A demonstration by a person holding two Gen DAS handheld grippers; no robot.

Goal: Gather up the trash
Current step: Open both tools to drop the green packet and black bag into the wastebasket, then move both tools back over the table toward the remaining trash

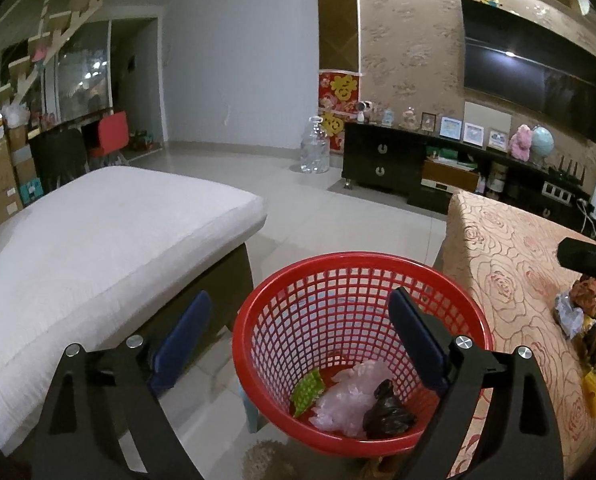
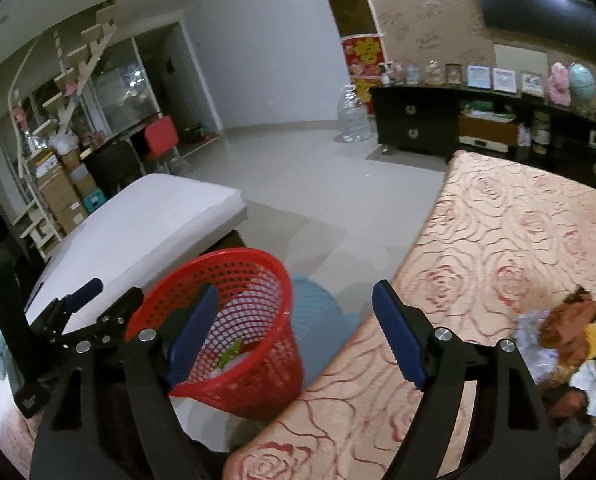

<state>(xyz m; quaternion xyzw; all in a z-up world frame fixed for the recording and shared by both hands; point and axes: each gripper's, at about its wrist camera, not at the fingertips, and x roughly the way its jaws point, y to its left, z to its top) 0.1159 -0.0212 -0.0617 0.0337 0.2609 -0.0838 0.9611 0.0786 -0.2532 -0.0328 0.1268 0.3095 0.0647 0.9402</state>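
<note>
both tongs (image 1: pixel 298 336) (image 2: pixel 295 330) wide open and empty, some trash already in the red basket (image 1: pixel 362 264), next grab is that pile (image 2: pixel 566 340) on the surface (image 2: pixel 498 240)

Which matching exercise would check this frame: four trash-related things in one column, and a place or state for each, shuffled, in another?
Things:
1. black bag
2. red basket
3. trash pile
4. left gripper

Places or states:
A. lying on the rose-patterned cloth
B. jaws open and empty
C. standing on the floor beside the table
D. lying inside the basket, next to a pale pink bag

Pairs: 1-D, 2-C, 3-A, 4-B
</note>
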